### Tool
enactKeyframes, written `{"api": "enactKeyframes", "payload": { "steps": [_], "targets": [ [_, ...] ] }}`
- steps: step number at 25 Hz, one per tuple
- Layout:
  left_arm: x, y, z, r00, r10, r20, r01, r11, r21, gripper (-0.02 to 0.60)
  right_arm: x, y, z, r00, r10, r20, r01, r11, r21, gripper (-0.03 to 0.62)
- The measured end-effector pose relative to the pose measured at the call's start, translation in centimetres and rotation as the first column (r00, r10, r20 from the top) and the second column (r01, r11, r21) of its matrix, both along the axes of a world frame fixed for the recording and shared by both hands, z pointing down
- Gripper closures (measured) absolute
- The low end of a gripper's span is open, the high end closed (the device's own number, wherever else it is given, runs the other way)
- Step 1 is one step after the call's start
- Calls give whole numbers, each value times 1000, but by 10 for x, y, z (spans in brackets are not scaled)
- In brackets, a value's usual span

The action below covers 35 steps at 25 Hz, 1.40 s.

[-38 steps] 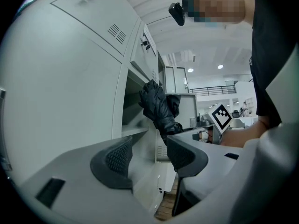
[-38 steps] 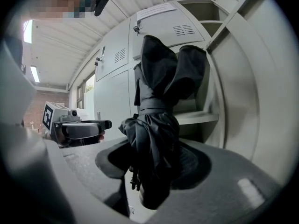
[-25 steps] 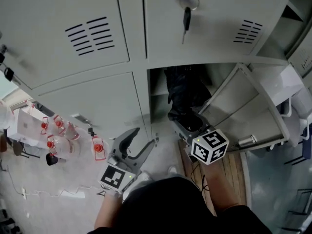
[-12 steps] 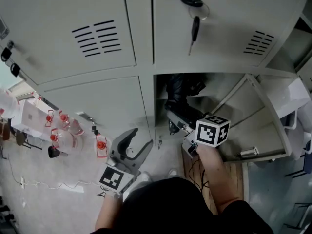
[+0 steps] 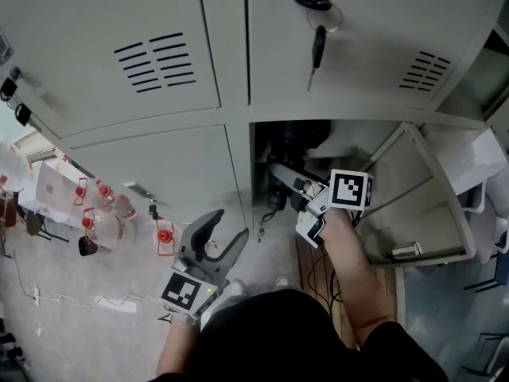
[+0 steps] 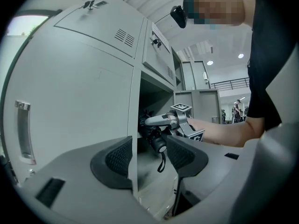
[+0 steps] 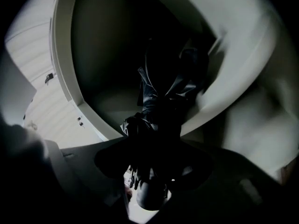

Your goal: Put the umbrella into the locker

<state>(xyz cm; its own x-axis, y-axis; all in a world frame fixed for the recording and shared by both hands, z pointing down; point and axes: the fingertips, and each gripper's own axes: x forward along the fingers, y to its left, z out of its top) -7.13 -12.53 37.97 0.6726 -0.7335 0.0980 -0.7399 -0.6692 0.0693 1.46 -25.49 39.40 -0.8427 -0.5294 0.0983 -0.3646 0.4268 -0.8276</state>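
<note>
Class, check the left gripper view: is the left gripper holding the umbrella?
No: the jaws of the left gripper stand apart and empty, while the right gripper holds the umbrella at the locker opening.

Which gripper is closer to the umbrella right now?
Right. The right gripper is clamped on the black umbrella at the open locker mouth. The left gripper hangs open and empty off to the left, before the closed door, apart from it.
</note>
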Motion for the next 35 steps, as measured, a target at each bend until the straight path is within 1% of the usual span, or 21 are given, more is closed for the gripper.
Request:
{"api": "enactKeyframes", "payload": {
  "steps": [3, 5, 7, 9, 12, 13, 14, 15, 16, 18, 20, 21, 23, 24, 25, 26, 28, 30, 32, 35],
  "targets": [
    [2, 0, 0, 1000, 5, 2, -5, 1000, 2, 353, 7, -4, 3, 996, 29, 88, -21, 996, -92, 359],
    [4, 0, 1, 1000, 10, 0, -10, 1000, 2, 354, 7, -5, 1, 987, 32, 155, -13, 992, -122, 358],
    [8, 1, 2, 1000, 22, 1, -22, 1000, -4, 354, 7, -5, -1, 979, 35, 202, -6, 990, -142, 355],
    [15, 2, 9, 998, 57, 23, -57, 998, -24, 353, 7, -6, -3, 974, 38, 225, -3, 988, -151, 351],
    [35, 6, 21, 989, 130, 69, -127, 990, -54, 354, 7, -6, -4, 968, 32, 249, 8, 988, -156, 344],
    [43, 8, 23, 985, 155, 75, -152, 987, -52, 367, 7, -6, -4, 966, 28, 256, 12, 988, -156, 342],
    [51, 11, 23, 980, 184, 76, -181, 982, -44, 387, 7, -6, -4, 965, 26, 261, 16, 988, -155, 342],
    [59, 13, 23, 973, 218, 78, -216, 976, -28, 422, 7, -6, -4, 965, 24, 263, 18, 988, -155, 341],
    [66, 14, 23, 964, 252, 89, -253, 967, -2, 439, 7, -6, -4, 965, 22, 262, 19, 988, -155, 339],
    [78, 10, 24, 949, 292, 118, -299, 953, 45, 443, 7, -6, -4, 967, 19, 255, 20, 988, -151, 338],
    [85, 2, 22, 947, 298, 117, -306, 950, 58, 445, 7, -6, -5, 967, 17, 252, 21, 989, -147, 336],
    [87, -3, 19, 950, 297, 99, -303, 951, 55, 445, 7, -6, -5, 968, 17, 252, 21, 989, -146, 336],
    [90, -10, 11, 958, 282, 40, -284, 958, 31, 453, 6, -5, -5, 969, 11, 246, 24, 990, -141, 335],
    [91, -13, 8, 959, 282, 24, -283, 959, 28, 457, 7, -5, -5, 970, 6, 245, 28, 990, -135, 333],
    [92, -15, 7, 957, 289, 17, -290, 956, 33, 493, 7, -5, -5, 970, -2, 245, 34, 991, -128, 333],
    [94, -15, 6, 953, 304, 17, -304, 951, 44, 506, 7, -5, -5, 969, -9, 245, 40, 992, -122, 333],
    [99, -16, 6, 942, 335, 29, -336, 939, 74, 515, 7, -4, -5, 970, -21, 243, 49, 993, -110, 332],
    [105, -16, 0, 940, 341, 15, -341, 936, 82, 535, 6, -4, -7, 968, -32, 249, 57, 994, -95, 325],
    [110, -17, -5, 938, 347, 0, -346, 934, 94, 538, 7, -2, -10, 965, -38, 260, 60, 995, -78, 309],
    [115, -19, -9, 932, 363, -12, -360, 927, 105, 538, 11, -1, -11, 971, -31, 235, 44, 998, -51, 298]
  ]
}}
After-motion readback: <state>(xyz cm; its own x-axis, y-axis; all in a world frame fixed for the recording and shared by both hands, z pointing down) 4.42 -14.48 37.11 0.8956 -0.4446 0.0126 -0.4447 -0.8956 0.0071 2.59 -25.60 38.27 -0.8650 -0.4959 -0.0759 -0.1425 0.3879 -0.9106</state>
